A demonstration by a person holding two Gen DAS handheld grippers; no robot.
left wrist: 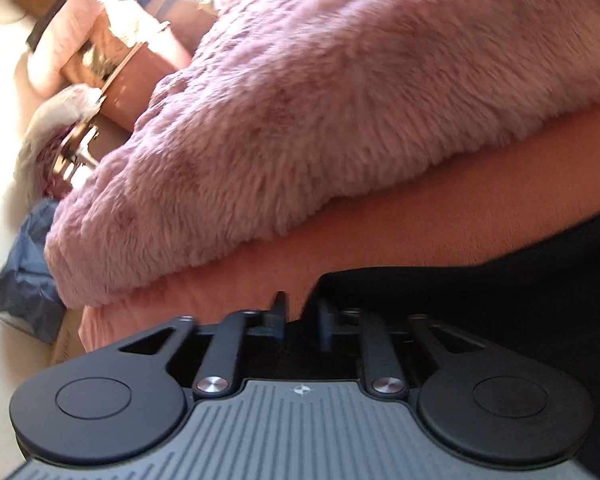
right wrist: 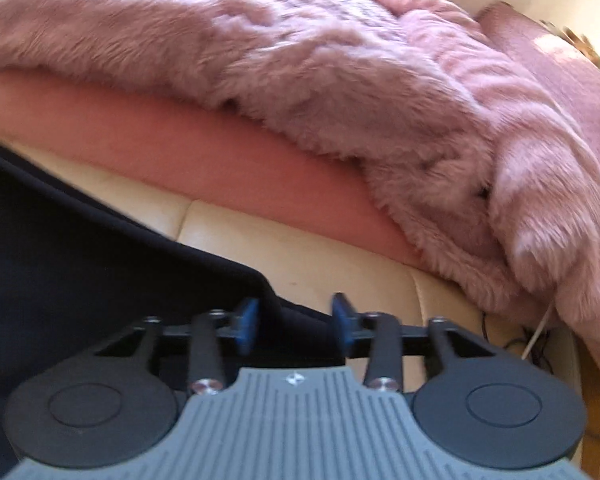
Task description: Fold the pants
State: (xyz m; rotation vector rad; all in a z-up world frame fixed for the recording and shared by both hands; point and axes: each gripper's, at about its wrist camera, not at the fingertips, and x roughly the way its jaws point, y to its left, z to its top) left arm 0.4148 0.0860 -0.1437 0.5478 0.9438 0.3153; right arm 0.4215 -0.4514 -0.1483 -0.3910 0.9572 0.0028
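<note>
We hold both hand-held grippers, left and right, spread over the dark pants, pinching nothing; folding looks unfinished.

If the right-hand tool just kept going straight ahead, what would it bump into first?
Most likely the black pants: the right tool has their edge between its open fingers. Just past that lies the cream cushion, though depth is hard to judge here.

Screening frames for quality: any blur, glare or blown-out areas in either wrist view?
Left wrist: sunlight blows out the cluttered top-left corner, fluffy pink fur blanket soft with blur. Right wrist: same blanket smeared, sun patch top right; black pants underexposed, detail lost.
</note>
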